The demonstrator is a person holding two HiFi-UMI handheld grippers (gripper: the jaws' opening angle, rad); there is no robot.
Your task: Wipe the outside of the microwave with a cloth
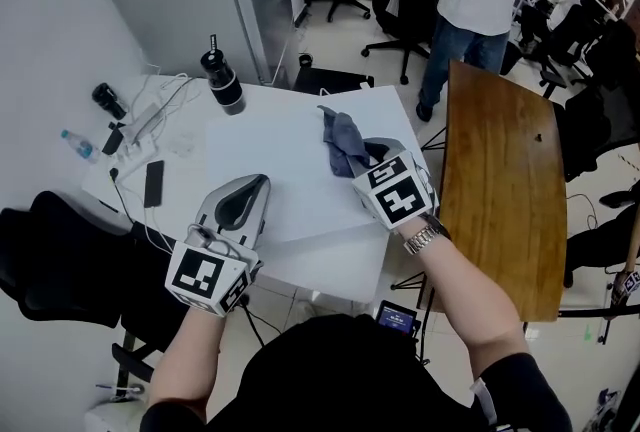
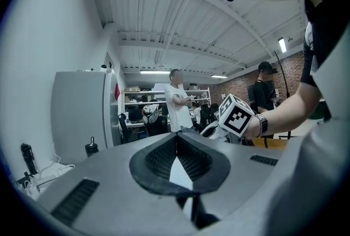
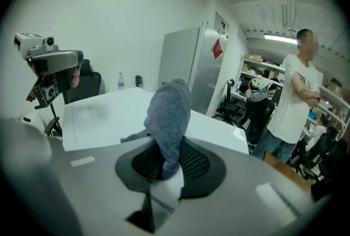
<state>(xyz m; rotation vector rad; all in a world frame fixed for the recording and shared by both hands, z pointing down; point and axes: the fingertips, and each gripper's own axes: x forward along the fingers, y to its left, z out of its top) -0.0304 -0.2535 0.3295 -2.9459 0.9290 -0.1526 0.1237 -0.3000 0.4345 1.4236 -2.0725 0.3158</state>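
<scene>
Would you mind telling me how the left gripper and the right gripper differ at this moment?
The right gripper is shut on a grey cloth; the left gripper is shut on nothing. In the head view the right gripper reaches farther over the white table than the left gripper. Both carry a marker cube.

Right gripper (image 1: 368, 156) pinches grey cloth (image 1: 338, 134) over white microwave (image 1: 265, 155); left gripper (image 1: 252, 190) near front edge.

Left tongs (image 2: 176, 145) closed and empty, held level; right tongs (image 3: 167, 166) angled downward, clamped on the cloth (image 3: 169, 114).
</scene>
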